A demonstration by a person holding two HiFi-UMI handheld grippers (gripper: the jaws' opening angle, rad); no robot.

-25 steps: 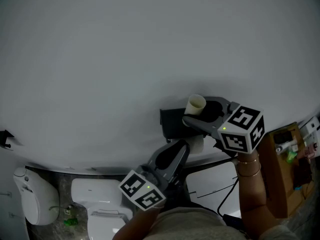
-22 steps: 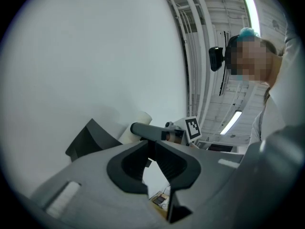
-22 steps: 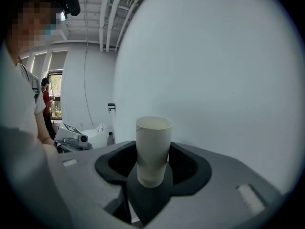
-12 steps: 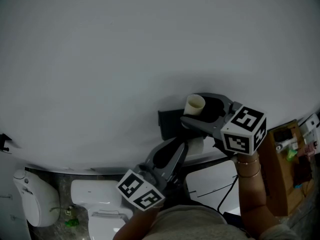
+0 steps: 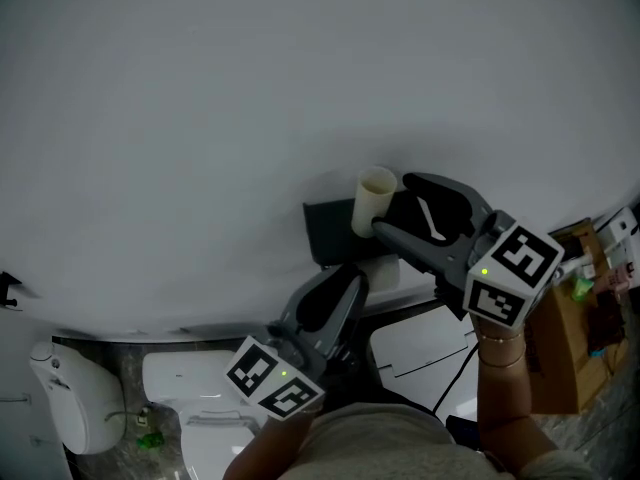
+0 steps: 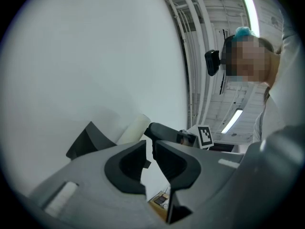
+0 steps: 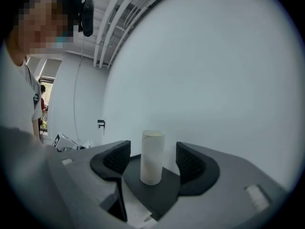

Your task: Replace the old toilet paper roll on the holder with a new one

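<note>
Cardboard tube [image 7: 152,156] stands on the black holder [image 5: 328,230] by the white wall [image 5: 250,98], untouched between the just-opened wide jaws of my right gripper [image 5: 398,206]; my left gripper [image 6: 148,151] is closed to a slit, empty.

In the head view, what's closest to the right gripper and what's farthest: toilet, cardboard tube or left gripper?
1. Cardboard tube: between the right gripper jaws, which have just been opening; not gripped.
2. Left gripper: just below, slightly left.
3. Toilet: bottom left, farthest.
</note>
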